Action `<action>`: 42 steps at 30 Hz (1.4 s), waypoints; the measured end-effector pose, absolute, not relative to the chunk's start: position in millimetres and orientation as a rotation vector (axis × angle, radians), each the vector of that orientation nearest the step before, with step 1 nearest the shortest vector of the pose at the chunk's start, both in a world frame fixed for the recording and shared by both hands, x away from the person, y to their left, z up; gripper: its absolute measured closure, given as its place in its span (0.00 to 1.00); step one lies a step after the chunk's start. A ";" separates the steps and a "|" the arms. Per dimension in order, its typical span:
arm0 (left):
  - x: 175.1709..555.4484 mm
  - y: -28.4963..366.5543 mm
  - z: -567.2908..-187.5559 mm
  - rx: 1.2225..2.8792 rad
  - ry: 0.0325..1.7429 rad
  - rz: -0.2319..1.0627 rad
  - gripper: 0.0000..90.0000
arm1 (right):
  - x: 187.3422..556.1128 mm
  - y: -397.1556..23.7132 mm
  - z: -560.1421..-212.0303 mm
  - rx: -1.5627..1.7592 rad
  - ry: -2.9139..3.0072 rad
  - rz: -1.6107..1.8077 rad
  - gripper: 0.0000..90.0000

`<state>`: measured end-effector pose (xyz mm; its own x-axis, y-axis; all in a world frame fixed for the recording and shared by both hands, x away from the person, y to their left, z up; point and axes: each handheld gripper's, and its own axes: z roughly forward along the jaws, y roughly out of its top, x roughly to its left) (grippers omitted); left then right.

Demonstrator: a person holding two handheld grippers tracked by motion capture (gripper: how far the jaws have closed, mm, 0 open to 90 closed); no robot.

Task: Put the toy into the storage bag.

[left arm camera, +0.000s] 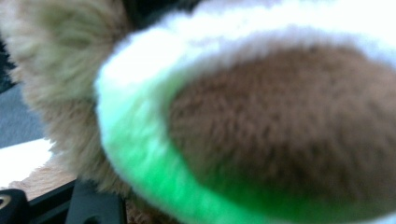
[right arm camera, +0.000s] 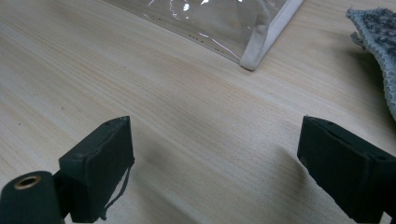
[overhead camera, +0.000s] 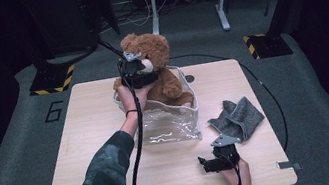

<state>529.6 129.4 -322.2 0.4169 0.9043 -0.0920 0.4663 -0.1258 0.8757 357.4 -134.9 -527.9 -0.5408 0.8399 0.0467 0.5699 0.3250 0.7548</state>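
- The brown teddy bear (overhead camera: 158, 68) sits in the clear plastic bag (overhead camera: 169, 119) at about 12 o'clock on the wooden table (overhead camera: 88, 135), its head and chest above the bag's rim.
- The left gripper (overhead camera: 138, 72) is against the bear's face; the left gripper view is a blur of fur (left arm camera: 280, 126), so I cannot tell whether its jaws grip.
- The right gripper (overhead camera: 218, 160) rests at about 5 o'clock, jaws spread wide and holding nothing.
- A grey cloth (overhead camera: 238, 118) lies at about 3 o'clock, just right of the bag.
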 end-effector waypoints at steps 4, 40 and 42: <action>527.2 128.9 -325.8 1.819 1.221 0.568 0.31 | 357.4 -135.0 -527.9 1.253 2.244 1.056 0.11; 440.6 218.0 -360.6 1.924 1.231 0.522 0.08 | 358.3 -135.3 -528.1 1.244 2.251 1.042 0.11; 434.5 225.2 -366.5 1.922 1.243 0.530 0.09 | 358.4 -135.4 -528.0 1.244 2.254 1.040 0.11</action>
<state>434.5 225.2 -366.5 0.4366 0.8975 -0.0625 0.5761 -0.2255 0.7857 358.4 -135.4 -528.0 -0.5463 0.8369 0.0351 0.5697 0.3405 0.7480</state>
